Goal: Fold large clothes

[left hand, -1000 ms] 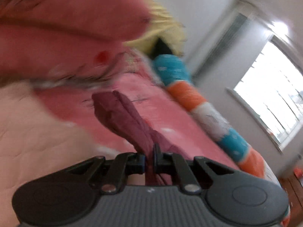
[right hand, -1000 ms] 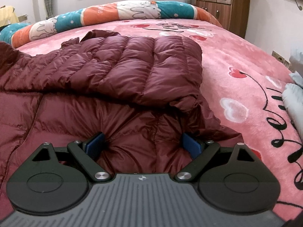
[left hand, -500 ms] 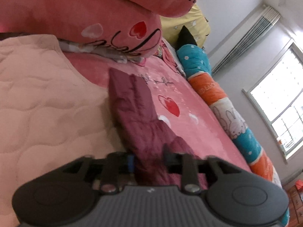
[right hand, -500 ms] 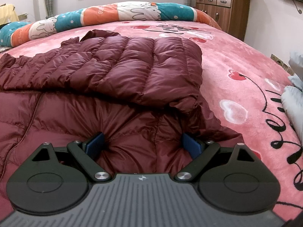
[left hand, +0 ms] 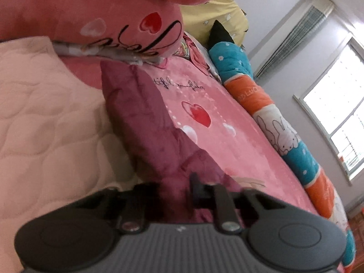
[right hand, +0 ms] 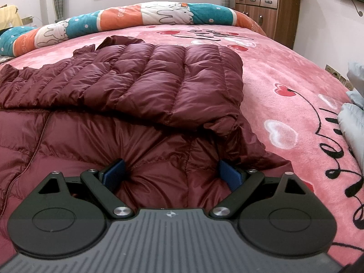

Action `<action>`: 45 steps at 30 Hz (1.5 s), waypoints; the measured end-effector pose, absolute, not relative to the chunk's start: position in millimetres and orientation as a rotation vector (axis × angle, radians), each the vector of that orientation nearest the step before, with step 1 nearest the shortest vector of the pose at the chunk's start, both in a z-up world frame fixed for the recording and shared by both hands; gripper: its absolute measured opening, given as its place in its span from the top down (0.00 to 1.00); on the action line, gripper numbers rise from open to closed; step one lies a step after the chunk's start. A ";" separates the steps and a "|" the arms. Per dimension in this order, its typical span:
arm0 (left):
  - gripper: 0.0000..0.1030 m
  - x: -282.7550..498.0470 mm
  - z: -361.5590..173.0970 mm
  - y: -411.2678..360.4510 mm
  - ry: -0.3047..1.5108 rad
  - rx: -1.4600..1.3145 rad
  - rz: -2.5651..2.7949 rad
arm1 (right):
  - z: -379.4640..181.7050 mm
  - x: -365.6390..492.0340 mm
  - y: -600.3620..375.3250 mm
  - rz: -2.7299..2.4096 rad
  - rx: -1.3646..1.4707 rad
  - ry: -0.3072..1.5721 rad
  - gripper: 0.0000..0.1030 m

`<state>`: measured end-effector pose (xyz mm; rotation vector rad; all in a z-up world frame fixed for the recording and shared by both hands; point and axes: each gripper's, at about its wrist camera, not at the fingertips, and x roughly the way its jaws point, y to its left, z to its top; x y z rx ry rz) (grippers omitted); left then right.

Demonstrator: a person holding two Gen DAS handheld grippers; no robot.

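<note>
Your left gripper (left hand: 175, 193) has just been closing, and its jaws stand narrow with a bunch of the maroon down jacket (right hand: 145, 95) between them; the view is blurred, so you can't be sure the pads press on it. From those tips the sleeve (left hand: 145, 122) runs straight ahead and away, long axis in line with your fingers, ending near the pink heart pillow (left hand: 127, 29), with the pale quilted blanket (left hand: 45, 125) to the left. Your right gripper (right hand: 174, 174) is spread wide, blue pads (right hand: 113, 174) sunk into the jacket body, no pinch. The folded-over panel lies just ahead of it, long axis crosswise. Judgement: the left hand is nearer the sleeve, so the coming fold should pull it along its own length toward the body
</note>
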<state>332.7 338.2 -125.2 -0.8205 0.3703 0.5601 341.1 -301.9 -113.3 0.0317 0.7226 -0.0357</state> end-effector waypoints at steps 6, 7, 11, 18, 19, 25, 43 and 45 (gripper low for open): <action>0.96 324.6 -98.6 314.1 0.312 -0.786 0.524 | -113.8 341.3 -302.1 -0.032 0.033 0.730 0.00; 0.96 324.3 -90.5 307.8 0.303 -0.771 0.511 | -113.7 341.6 -301.8 -0.033 0.033 0.731 0.00; 0.96 328.6 -51.4 277.8 0.260 -0.713 0.438 | -111.2 344.4 -304.0 -0.022 0.038 0.754 0.00; 0.96 347.5 19.3 188.8 0.203 -0.539 0.258 | -98.2 350.2 -316.9 0.014 0.104 0.786 0.00; 0.96 351.0 26.3 172.2 0.202 -0.518 0.221 | -95.3 349.9 -321.4 0.021 0.133 0.781 0.00; 0.96 379.8 35.4 68.0 0.279 -0.424 0.001 | -80.7 347.0 -345.8 0.024 0.242 0.719 0.00; 0.92 390.4 -78.9 -165.6 0.584 0.003 -0.417 | -72.0 340.7 -385.0 0.113 0.504 0.761 0.00; 0.90 385.8 -82.1 -171.2 0.591 0.039 -0.457 | -71.3 339.6 -387.0 0.111 0.512 0.761 0.00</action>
